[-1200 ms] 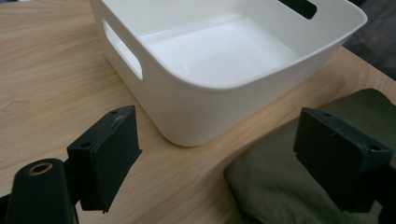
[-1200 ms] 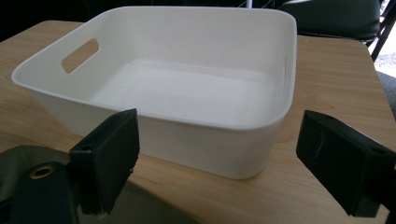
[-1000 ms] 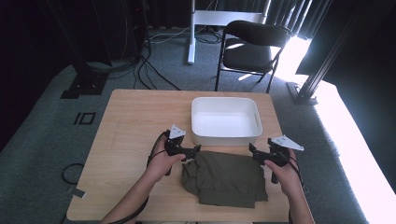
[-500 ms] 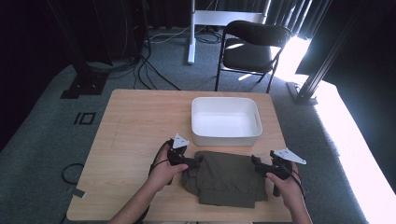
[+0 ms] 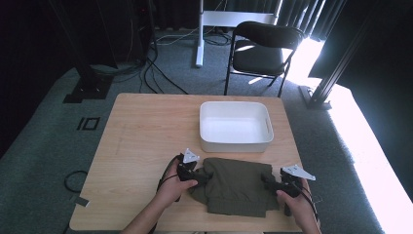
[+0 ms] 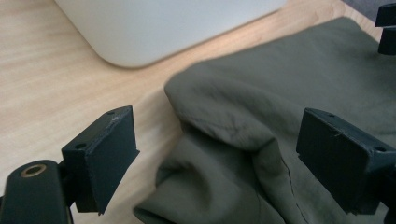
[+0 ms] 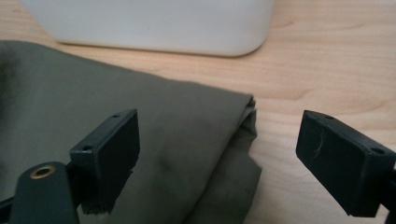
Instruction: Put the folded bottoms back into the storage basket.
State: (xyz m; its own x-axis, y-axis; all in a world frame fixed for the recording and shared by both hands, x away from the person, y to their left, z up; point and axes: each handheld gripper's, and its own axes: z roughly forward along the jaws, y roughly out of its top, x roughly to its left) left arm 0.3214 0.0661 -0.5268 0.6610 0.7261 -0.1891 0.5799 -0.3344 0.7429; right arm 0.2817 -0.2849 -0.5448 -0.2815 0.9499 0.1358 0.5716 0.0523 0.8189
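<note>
A folded olive-green cloth [image 5: 236, 187] lies on the wooden table [image 5: 141, 131] near its front edge, just in front of a white bin [image 5: 236, 145]. My left gripper [image 5: 202, 178] sits at the cloth's left edge and is open. Its jaws have just been opening a little. In the left gripper view, the bunched fold of the cloth [image 6: 261, 116] lies between them untouched. At the cloth's right edge my right gripper [image 5: 268, 183] is open. In the right gripper view the cloth's corner [image 7: 140, 121] lies between its wide-apart jaws, apart from the pads.
The white bin [image 6: 163, 28] stands close behind the cloth, and nothing shows inside it. A black folding chair [image 5: 263, 44] and cables are on the carpet beyond the table. Bare wood stretches left of the bin.
Both hands have drawn back toward the table's front edge and sunk lower, along the two sides of the cloth. The cloth and the bin have not moved.
</note>
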